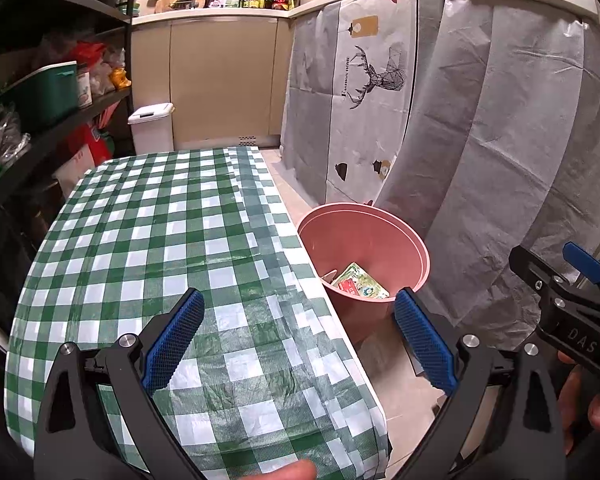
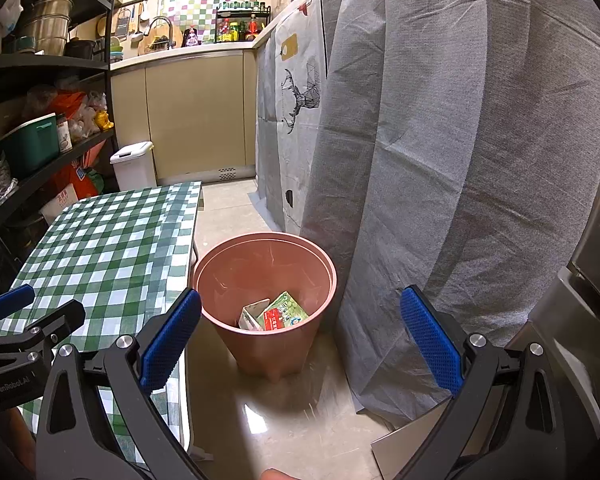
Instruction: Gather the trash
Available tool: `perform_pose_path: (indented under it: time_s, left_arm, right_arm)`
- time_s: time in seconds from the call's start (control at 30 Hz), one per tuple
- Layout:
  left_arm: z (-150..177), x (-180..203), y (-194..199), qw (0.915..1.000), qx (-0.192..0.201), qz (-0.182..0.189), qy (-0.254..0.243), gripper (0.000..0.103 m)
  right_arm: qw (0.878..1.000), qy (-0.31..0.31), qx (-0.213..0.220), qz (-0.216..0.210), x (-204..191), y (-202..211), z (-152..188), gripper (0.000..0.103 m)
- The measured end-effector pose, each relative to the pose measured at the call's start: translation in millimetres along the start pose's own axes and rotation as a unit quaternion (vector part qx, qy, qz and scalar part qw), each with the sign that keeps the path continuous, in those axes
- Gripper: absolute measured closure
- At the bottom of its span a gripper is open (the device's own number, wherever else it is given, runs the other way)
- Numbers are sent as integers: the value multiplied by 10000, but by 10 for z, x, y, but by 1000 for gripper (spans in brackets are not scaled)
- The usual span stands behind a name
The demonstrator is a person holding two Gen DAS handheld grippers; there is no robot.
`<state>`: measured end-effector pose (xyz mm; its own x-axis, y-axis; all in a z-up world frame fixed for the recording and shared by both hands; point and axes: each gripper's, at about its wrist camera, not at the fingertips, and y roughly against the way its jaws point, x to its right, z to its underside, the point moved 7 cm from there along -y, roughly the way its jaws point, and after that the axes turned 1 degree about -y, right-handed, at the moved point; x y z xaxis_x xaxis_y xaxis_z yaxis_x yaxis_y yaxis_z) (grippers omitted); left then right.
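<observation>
A pink bin (image 1: 396, 240) stands on the floor to the right of the table; it also shows in the right wrist view (image 2: 228, 280). Green and red cartons and a white box lie in its bottom (image 2: 278, 312), also visible in the left wrist view (image 1: 360, 282). My left gripper (image 1: 296, 336) is open and empty, above the table's near right edge. My right gripper (image 2: 300, 340) is open and empty, above the floor in front of the bin. Its body shows at the right of the left wrist view (image 1: 560, 300).
The table (image 1: 148, 240) carries a green and white checked cloth. A grey cloth with a deer print (image 1: 500, 140) drapes the counter behind the bin. A white lidded bin (image 1: 150, 128) stands at the far end. Dark shelves (image 1: 40, 120) with goods run along the left.
</observation>
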<state>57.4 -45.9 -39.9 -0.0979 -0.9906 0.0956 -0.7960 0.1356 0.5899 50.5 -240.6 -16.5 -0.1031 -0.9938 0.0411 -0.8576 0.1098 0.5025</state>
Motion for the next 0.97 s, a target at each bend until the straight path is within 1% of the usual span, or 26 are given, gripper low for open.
perform_pose_path:
  time_s: [0.47, 0.7, 0.77, 0.97]
  left_arm:
    - [10, -20, -2, 10000, 2, 1, 18, 10]
    - [14, 6, -6, 10000, 22, -32, -63, 10]
    - [11, 15, -5, 9999, 27, -74, -77, 7]
    - [16, 0, -21, 10000, -40, -74, -14, 7]
  right_arm:
    - [10000, -4, 1, -2, 1, 2, -1, 5]
    - [10000, 4, 0, -2, 2, -3, 0, 5]
    - [10000, -2, 1, -2, 3, 0, -2, 5]
    - [10000, -1, -2, -3, 2, 1, 0, 5]
